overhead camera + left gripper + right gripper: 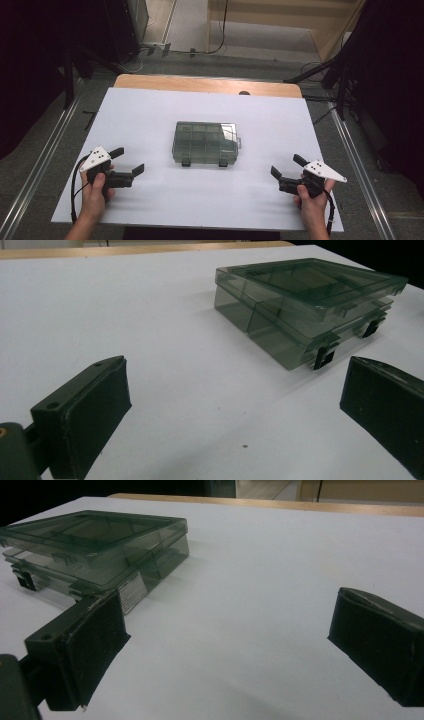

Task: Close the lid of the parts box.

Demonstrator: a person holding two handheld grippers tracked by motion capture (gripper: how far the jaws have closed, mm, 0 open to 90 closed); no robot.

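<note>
A smoky clear plastic compartment box (206,143) lies flat with its lid down in the middle of the white table, two black latches on its near edge. My left gripper (128,161) rests near the front left of the table, open and empty, a hand's width left of the box (305,305). My right gripper (286,167) sits at the front right, open too, nothing between its jaws. In the right gripper view the box (95,545) lies to the upper left, with a small white label on its side.
The white sheet (150,115) covers a wooden tabletop (200,83) whose far edge shows. Dark stands and cables (325,75) surround the table on the floor. Metal rails (40,165) run along both sides.
</note>
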